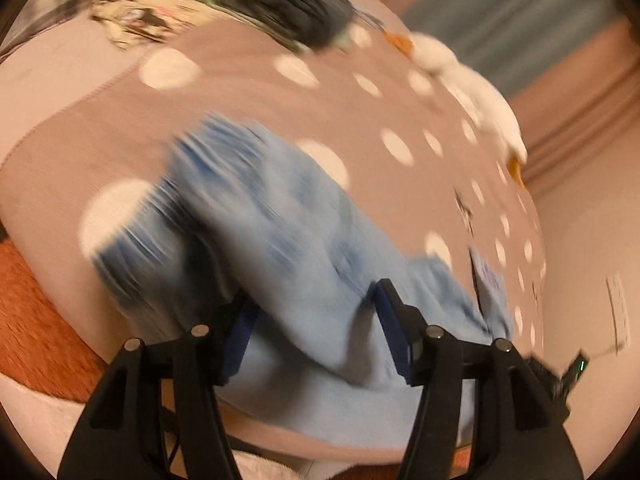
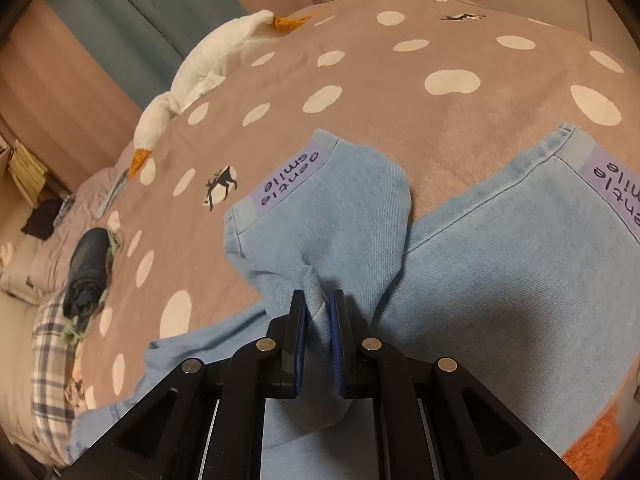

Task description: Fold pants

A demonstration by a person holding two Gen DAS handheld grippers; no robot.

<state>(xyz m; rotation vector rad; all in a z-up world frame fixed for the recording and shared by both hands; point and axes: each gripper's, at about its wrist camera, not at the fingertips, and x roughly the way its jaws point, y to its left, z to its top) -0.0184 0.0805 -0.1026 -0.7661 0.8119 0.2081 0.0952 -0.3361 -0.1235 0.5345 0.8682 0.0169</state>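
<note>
Left wrist view, motion-blurred: left gripper (image 1: pixel 316 328), jaws apart with light blue denim pants (image 1: pixel 280 240) lying between and beneath them, the blue pads not pressing on the cloth. Pants spread on a taupe blanket (image 1: pixel 248 92) with white polka dots, covering a bed; dark bundled garment (image 1: pixel 296 4) at the far end; white plush goose (image 1: pixel 468 84) along the right edge; orange fabric (image 1: pixel 36 320) at lower left. Right wrist view, sharp: right gripper (image 2: pixel 319 312), jaws closed on a pinched ridge of the pants (image 2: pixel 500 280), which rises between the blue pads. Two hem ends carry lilac labels (image 2: pixel 292 180) with dark lettering, one on the turned-over leg at centre, one at the right edge. Same dotted blanket (image 2: pixel 400 92) beneath, printed deer motif (image 2: pixel 222 188) near the centre label; plush goose (image 2: pixel 208 68) at upper left; dark garment (image 2: pixel 88 268) and plaid cloth (image 2: pixel 52 352) at left.
</note>
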